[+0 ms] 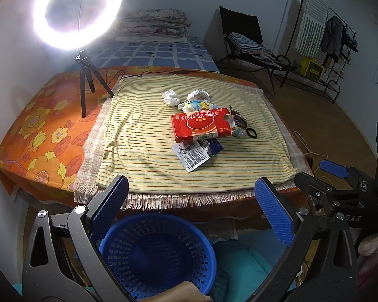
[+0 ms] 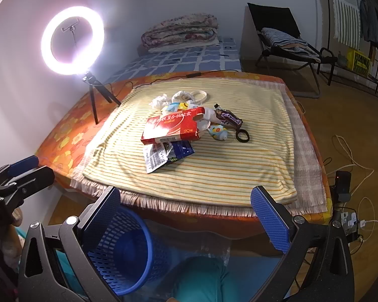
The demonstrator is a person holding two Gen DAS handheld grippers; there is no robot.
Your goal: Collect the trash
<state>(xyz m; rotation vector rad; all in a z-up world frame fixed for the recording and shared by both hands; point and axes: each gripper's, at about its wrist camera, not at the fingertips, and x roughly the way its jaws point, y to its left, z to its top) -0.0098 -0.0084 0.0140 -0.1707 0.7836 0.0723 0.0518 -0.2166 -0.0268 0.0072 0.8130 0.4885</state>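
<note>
Both tongs (image 1: 191,211) (image 2: 186,216) gape; red box (image 1: 200,125) torn-ended.

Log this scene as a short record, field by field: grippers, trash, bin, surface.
left gripper: open, holding nothing, short of the table edge
right gripper: open, holding nothing
trash pile: red box on top of printed sachets, crumpled tissue behind, candy wrapper beside
bin: blue basket, below the table edge, nothing visible inside
surface: striped cloth

Trash pile (image 1: 201,123) mid-cloth — basket (image 1: 156,254) below
</note>
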